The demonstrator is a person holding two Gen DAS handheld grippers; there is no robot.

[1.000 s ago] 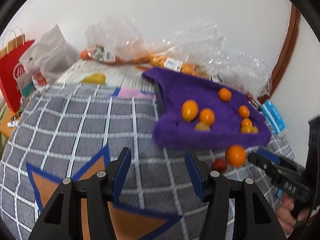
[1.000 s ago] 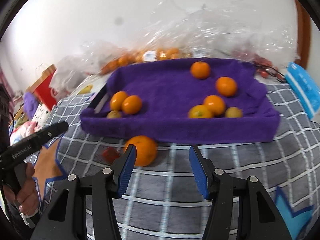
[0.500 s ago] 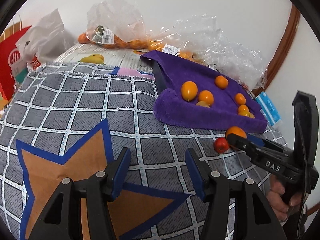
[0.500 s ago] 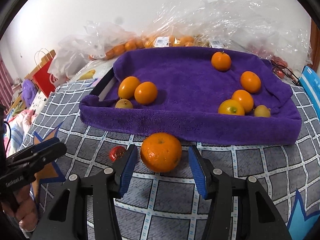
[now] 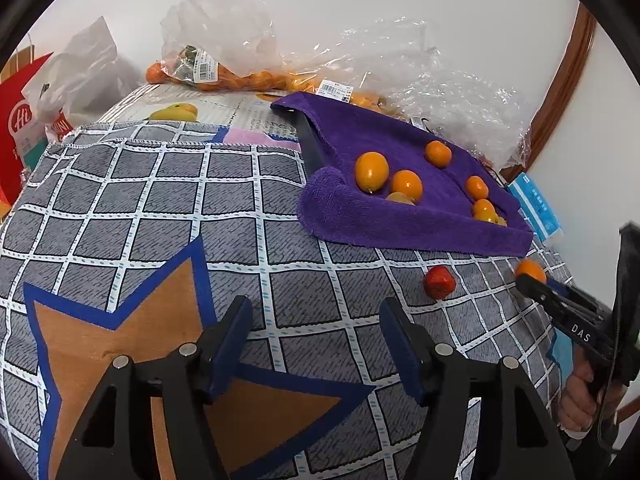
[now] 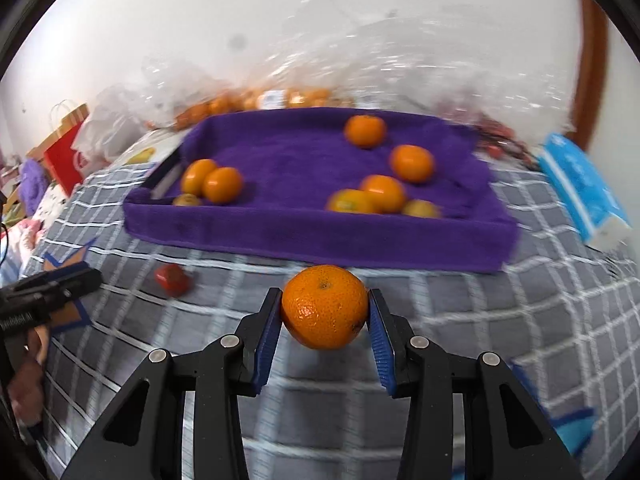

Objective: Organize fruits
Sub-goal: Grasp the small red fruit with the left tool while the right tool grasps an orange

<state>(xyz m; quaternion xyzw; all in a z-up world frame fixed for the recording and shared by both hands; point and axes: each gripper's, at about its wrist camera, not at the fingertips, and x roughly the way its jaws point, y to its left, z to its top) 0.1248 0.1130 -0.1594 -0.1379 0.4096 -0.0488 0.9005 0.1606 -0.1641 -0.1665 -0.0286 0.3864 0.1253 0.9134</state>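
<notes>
My right gripper (image 6: pixel 323 316) is shut on a large orange mandarin (image 6: pixel 324 306) and holds it in front of the purple towel-lined tray (image 6: pixel 320 236). The tray holds several oranges (image 6: pixel 222 185). A small red fruit (image 6: pixel 173 279) lies on the checked cloth left of the mandarin. In the left wrist view the tray (image 5: pixel 400 226) sits at the right, the red fruit (image 5: pixel 439 282) in front of it, and the held mandarin (image 5: pixel 530 270) at the right gripper's tip. My left gripper (image 5: pixel 316 340) is open and empty over the cloth.
Clear plastic bags of oranges (image 5: pixel 240 76) lie along the wall behind the tray. A red paper bag (image 5: pixel 18 120) stands at the far left. A blue tissue pack (image 6: pixel 584 196) lies right of the tray. The grey checked cloth (image 5: pixel 160 208) has an orange star.
My right gripper has closed on the large mandarin and lifted it off the cloth. My left gripper has drawn back and stays open.
</notes>
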